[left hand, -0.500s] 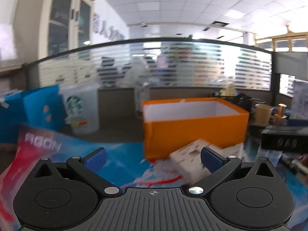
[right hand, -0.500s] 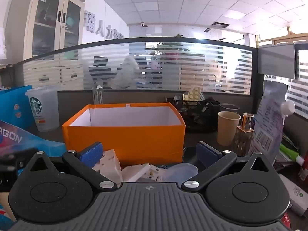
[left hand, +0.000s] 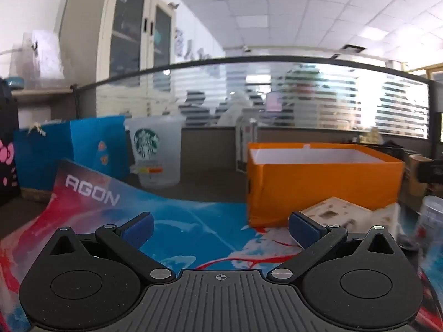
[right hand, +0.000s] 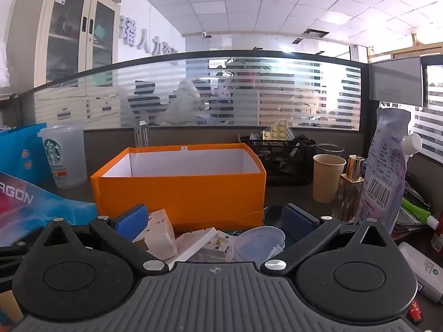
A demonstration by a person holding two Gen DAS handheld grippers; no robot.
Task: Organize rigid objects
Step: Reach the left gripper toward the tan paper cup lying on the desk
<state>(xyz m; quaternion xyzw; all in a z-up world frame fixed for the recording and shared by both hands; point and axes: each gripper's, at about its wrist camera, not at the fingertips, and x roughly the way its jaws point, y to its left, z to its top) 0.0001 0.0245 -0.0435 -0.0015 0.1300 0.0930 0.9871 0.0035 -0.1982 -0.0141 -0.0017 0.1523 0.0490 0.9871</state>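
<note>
Right gripper, fingers spread and holding nothing, is hovering nearer the white sockets lying just ahead below it before the orange box; left gripper is also gaping empty.

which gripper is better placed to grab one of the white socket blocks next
Right. The right gripper is open with the white socket blocks between its fingers; the left gripper faces bare mat.
</note>
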